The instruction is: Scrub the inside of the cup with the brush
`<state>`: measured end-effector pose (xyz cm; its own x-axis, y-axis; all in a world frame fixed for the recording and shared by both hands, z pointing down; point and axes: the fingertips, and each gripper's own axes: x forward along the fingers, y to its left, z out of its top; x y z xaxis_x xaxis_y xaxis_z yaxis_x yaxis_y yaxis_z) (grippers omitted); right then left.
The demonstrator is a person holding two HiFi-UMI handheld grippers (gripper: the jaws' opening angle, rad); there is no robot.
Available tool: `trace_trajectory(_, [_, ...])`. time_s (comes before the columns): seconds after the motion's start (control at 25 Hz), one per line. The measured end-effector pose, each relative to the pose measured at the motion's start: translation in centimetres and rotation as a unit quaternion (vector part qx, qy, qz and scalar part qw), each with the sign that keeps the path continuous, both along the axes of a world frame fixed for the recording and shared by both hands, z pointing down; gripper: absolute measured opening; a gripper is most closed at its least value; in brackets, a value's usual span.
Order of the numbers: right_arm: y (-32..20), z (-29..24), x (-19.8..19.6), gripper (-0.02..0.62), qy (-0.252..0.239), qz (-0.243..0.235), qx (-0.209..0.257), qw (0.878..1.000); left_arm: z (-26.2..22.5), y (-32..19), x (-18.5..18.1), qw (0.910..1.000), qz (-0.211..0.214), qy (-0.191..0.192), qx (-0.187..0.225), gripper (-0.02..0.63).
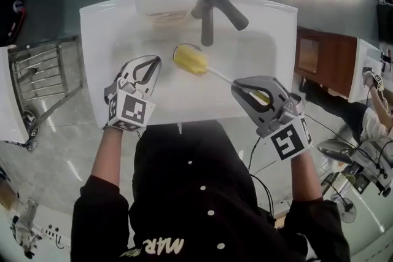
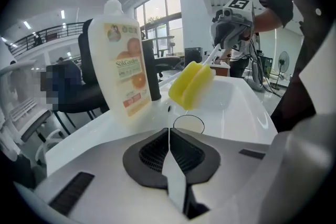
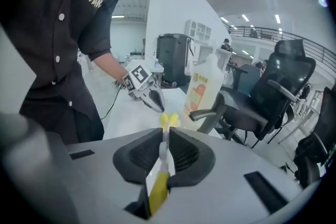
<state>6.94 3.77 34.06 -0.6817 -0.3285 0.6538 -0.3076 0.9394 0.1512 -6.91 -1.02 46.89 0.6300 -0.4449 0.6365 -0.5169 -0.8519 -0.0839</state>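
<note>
As the right gripper [image 1: 238, 87] grips the brush [image 1: 190, 59], its head hangs over basin [image 1: 245, 49]

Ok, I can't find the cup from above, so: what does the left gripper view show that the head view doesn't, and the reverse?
Only the left gripper view: the round outline of a clear cup just past the left gripper, whose jaws look shut on its thin wall, plus the print on the soap bottle. Only the head view: the wire rack left of the white sink. Both: the yellow brush held by the right gripper, the bottle, the sink, the faucet.
</note>
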Motion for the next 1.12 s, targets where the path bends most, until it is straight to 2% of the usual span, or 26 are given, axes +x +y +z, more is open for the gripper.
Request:
trace_trajectory(0.2, [-0.8, 3.6, 1.0, 0.053, 0.075, -0.066, 0.003, 0.995, 3.7, 0.4, 1.8, 0.9982, 0.053, -0.027, -0.008, 0.032])
trace_trajectory(0.28, [-1.1, 4.3, 0.9, 0.053, 0.088, -0.085, 0.001, 0.992, 4.9, 0.7, 2.1, 0.9962, 0.075, -0.043, -0.008, 0.064])
trace_trajectory(0.36, [-1.6, 4.7, 0.8, 0.054, 0.098, -0.099, 0.000, 0.990, 5.7, 1.0, 2.4, 0.9943, 0.092, -0.053, -0.012, 0.125])
trace_trajectory(0.56, [-2.2, 6.0, 0.0, 0.054, 0.121, -0.141, -0.001, 0.983, 7.9, 1.2, 3.0, 0.9917, 0.107, -0.056, -0.045, 0.187])
trace_trajectory(0.8, [-2.3, 7.7, -0.8, 0.054, 0.161, -0.199, 0.012, 0.967, 9.3, 1.3, 3.7, 0.9865, 0.138, -0.074, -0.047, 0.184])
trace_trajectory(1.04, [-2.4, 8.6, -1.9, 0.054, 0.192, -0.241, 0.025, 0.951, 9.7, 1.4, 4.0, 0.9849, 0.145, -0.089, -0.033, 0.099])
trace_trajectory(1.12, [-2.4, 8.7, -2.3, 0.054, 0.204, -0.255, 0.030, 0.945, 9.8, 1.5, 4.0, 0.9859, 0.136, -0.088, -0.041, 0.095])
